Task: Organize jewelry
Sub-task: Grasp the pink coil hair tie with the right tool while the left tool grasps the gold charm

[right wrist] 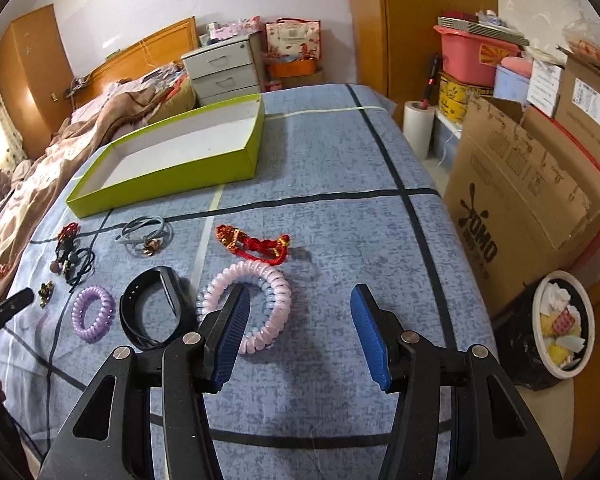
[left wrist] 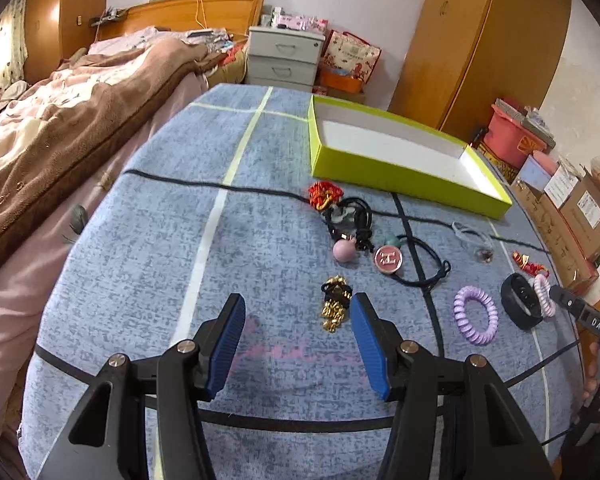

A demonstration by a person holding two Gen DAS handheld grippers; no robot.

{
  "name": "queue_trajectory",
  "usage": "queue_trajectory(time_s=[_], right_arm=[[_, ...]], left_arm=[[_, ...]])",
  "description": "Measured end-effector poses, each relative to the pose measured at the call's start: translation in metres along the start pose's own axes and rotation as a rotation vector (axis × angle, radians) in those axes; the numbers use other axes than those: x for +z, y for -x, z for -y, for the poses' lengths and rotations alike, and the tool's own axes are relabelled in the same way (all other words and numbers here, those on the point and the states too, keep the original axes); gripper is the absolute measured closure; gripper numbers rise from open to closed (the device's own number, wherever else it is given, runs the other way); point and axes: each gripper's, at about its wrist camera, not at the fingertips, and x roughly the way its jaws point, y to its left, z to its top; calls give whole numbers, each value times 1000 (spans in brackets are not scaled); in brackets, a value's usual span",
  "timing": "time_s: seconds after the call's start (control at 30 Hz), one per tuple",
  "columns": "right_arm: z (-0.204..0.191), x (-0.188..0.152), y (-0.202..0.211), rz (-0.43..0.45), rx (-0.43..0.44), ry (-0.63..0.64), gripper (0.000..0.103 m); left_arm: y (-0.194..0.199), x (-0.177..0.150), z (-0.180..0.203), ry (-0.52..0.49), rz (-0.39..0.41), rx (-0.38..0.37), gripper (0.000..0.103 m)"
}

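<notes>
A lime-green open box with a white inside lies on the blue cloth; it also shows in the right wrist view. My left gripper is open, with a gold chain piece just inside its right finger. Beyond lie a pink ball, a round pink pendant, black cords and a red knot. My right gripper is open, empty, over the cloth. A pink-blue coil band lies by its left finger, beside a black wristband, a purple coil and a red cord bracelet.
A bed with a brown blanket borders the cloth on the left. Cardboard boxes and a bin of rubbish stand off the right edge. A grey hair tie lies near the box. A drawer unit stands behind.
</notes>
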Motion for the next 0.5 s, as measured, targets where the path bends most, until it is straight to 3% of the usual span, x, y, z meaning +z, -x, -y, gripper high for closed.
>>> queue_trajectory(time_s=[0.03,0.27,0.33,0.5], right_arm=[[0,0,-1,-2,6,0,62],[-5,0,-6,-25,39,23,76],[-7,-1,-7,-30,42,33,90],[-9,0,-4,-8,44,37,93]], left_arm=[[-1,0,-1,6,-3,-6,46],[-5,-1,0,-1,-18,-14,46],[-6,-1,-1,0,-21,-13,46],[-6,0,-1,0,-24,-27,46]])
